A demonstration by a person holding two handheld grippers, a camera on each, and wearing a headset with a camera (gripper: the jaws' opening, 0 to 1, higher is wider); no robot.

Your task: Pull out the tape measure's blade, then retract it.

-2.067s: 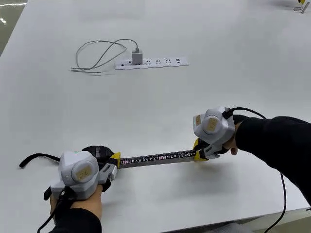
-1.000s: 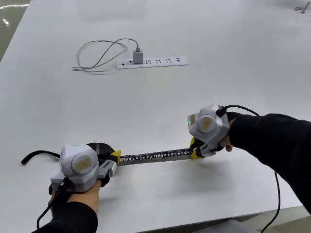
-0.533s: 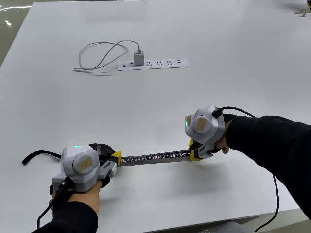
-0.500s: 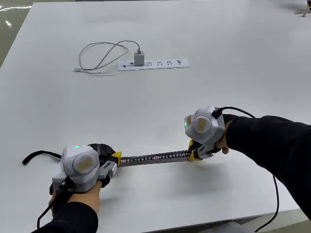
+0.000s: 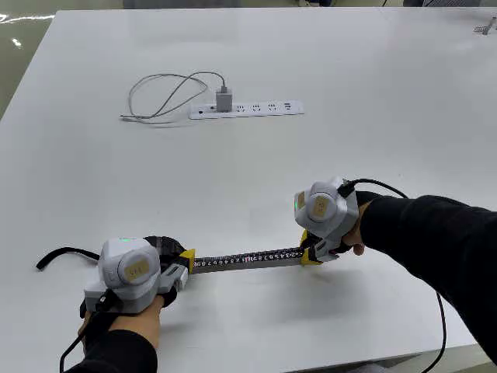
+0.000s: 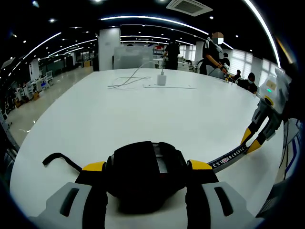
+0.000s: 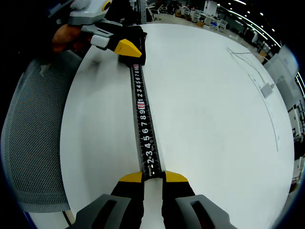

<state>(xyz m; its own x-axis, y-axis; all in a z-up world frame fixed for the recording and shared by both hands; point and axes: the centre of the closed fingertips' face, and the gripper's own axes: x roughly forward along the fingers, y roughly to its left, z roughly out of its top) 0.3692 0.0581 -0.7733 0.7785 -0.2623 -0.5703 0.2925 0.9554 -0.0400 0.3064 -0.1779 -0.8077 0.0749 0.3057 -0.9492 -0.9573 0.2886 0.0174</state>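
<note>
- Head view: a wide white table (image 5: 349, 93) spreads before me. Far across it lies a power strip (image 5: 256, 109) with a charger (image 5: 224, 99) plugged in, its cable (image 5: 159, 87) looped off to the left. Near the front edge my left tongs (image 5: 172, 255) clasp the black tape measure case (image 5: 159, 245), and its strap (image 5: 58, 255) trails left on the table. The blade (image 5: 247, 259) is drawn out from the case rightward to my right tongs (image 5: 309, 256), which pinch its far end.
- Left gripper view: a large hall with strip lights overhead, and people standing beyond the far end of the table. My yellow-tipped jaws press against both sides of the case, which sits between them on the table. The blade leaves at the right and reaches the right tongs near the edge.
- Right gripper view: the table lies ahead, with a mesh chair back (image 7: 33, 152) on the left. My jaws are pressed together on the blade's tip. The numbered blade runs straight ahead to the case held in the left tongs. I cannot tell whether the blade touches the table.
</note>
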